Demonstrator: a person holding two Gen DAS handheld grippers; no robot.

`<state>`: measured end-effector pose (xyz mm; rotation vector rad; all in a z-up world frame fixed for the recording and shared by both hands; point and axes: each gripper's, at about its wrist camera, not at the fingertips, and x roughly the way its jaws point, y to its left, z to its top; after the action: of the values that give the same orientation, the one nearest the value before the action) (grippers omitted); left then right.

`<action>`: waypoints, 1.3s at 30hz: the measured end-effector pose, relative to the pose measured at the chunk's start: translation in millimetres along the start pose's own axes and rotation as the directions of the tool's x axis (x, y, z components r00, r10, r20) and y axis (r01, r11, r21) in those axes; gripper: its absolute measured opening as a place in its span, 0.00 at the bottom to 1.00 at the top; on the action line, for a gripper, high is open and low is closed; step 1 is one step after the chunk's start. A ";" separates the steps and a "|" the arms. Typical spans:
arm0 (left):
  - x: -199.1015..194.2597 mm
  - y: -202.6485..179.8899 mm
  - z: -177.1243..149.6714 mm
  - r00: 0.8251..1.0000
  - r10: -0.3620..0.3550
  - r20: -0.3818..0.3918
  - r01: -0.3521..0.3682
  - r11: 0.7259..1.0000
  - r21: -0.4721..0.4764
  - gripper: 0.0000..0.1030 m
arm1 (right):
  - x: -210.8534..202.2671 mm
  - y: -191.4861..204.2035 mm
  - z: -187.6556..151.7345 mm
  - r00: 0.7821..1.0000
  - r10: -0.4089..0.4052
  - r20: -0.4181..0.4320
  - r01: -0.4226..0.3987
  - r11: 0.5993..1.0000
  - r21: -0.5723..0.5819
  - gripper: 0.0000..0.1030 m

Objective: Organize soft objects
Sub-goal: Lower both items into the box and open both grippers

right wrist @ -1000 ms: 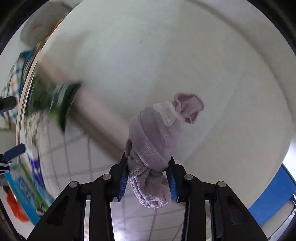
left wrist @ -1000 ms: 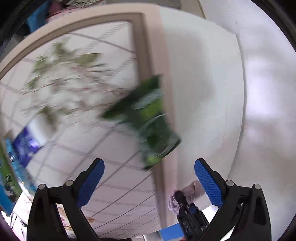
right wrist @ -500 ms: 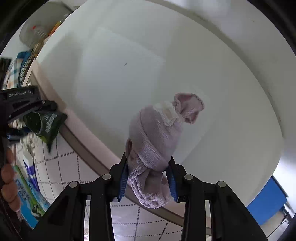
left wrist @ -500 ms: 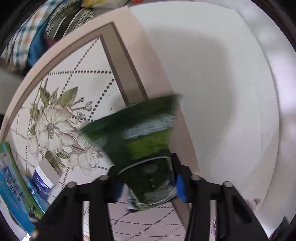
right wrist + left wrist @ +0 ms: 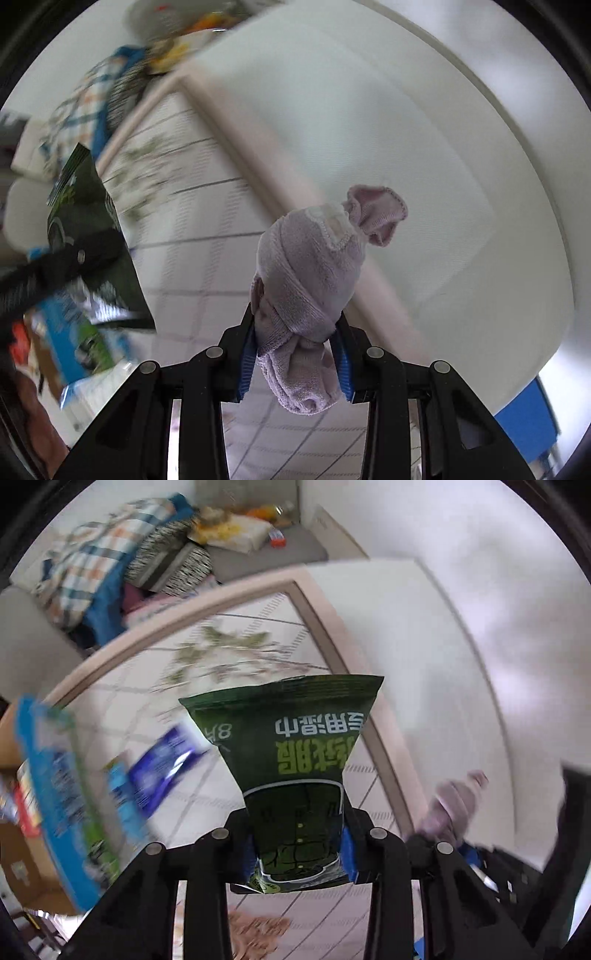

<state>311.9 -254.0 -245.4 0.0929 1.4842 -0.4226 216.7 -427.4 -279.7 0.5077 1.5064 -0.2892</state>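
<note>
My left gripper (image 5: 297, 843) is shut on a dark green wet-wipes pack (image 5: 291, 746) and holds it up above the floral tablecloth (image 5: 229, 657). My right gripper (image 5: 297, 360) is shut on a rolled lilac sock (image 5: 314, 266), held above the table's edge. The sock also shows in the left wrist view (image 5: 454, 805) at the right. The green pack and the left gripper show in the right wrist view (image 5: 88, 236) at the left.
Blue packets (image 5: 159, 768) and a blue-green box (image 5: 55, 782) lie on the table at the left. A sofa with piled clothes and cushions (image 5: 110, 568) stands beyond the table. A white floor (image 5: 406, 129) lies to the right of the table.
My left gripper closed on the green pack and lifted it off the table. The right gripper kept hold of the sock and swung its view toward the table.
</note>
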 end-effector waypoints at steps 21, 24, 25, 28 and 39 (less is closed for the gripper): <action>-139.7 364.9 -128.6 0.987 0.153 0.047 -0.127 0.927 -0.353 0.31 | -40.7 415.1 -137.2 0.985 0.144 -0.100 -0.175 0.789 -0.590 0.37; -116.4 394.1 -130.6 0.992 0.125 -0.009 -0.119 0.918 -0.379 0.31 | -15.4 447.2 -150.2 0.987 0.100 -0.127 -0.157 0.777 -0.610 0.37; -109.3 400.7 -130.8 0.993 0.115 -0.024 -0.115 0.916 -0.385 0.31 | -4.6 458.5 -153.3 0.987 0.081 -0.137 -0.149 0.776 -0.613 0.37; -84.3 418.6 -133.9 0.996 0.057 -0.074 -0.082 0.910 -0.406 0.31 | 25.2 480.7 -156.1 0.988 0.038 -0.153 -0.126 0.771 -0.624 0.37; -13.1 441.6 -132.0 0.978 -0.104 -0.182 0.011 0.892 -0.452 0.32 | 99.1 499.2 -152.0 0.980 -0.050 -0.192 -0.083 0.778 -0.623 0.37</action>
<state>332.5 198.4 -332.0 -0.2868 1.7555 -0.1080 331.9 90.4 -306.5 0.0036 1.6800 0.2984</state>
